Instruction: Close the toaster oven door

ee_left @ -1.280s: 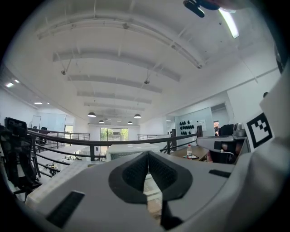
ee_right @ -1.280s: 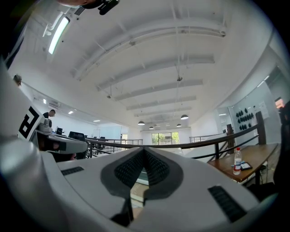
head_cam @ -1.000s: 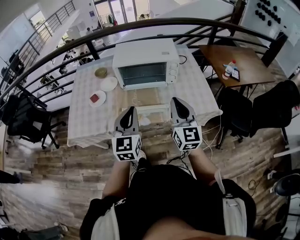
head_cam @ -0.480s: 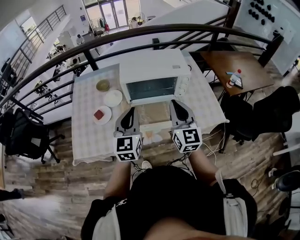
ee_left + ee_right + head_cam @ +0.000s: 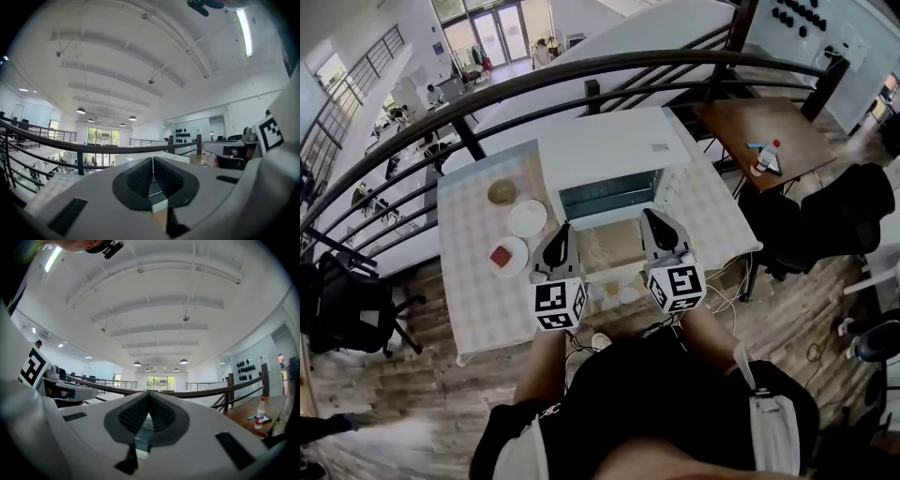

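Head view looks steeply down on a white toaster oven [image 5: 614,145] standing at the far side of a table [image 5: 478,291] covered in a pale checked cloth. Its door [image 5: 607,246] is open, folded down flat towards the person, with the dark cavity showing behind it. The left gripper [image 5: 560,231] lies along the door's left edge and the right gripper [image 5: 657,221] along its right edge, both pointing away from the person towards the oven. Whether either one touches the door cannot be told. In the left gripper view the two dark ribbed pads are pressed together with nothing between them, and the oven shows just beyond the tips. In the right gripper view the jaws likewise meet at the tips and hold nothing. Left of the oven sit a small greenish dish [image 5: 502,192], a white plate [image 5: 527,218] and, nearer, a plate with something red [image 5: 507,255]. A black railing [image 5: 534,80] curves behind the table, and a wooden table [image 5: 769,122] with a bottle [image 5: 758,161] stands far right.
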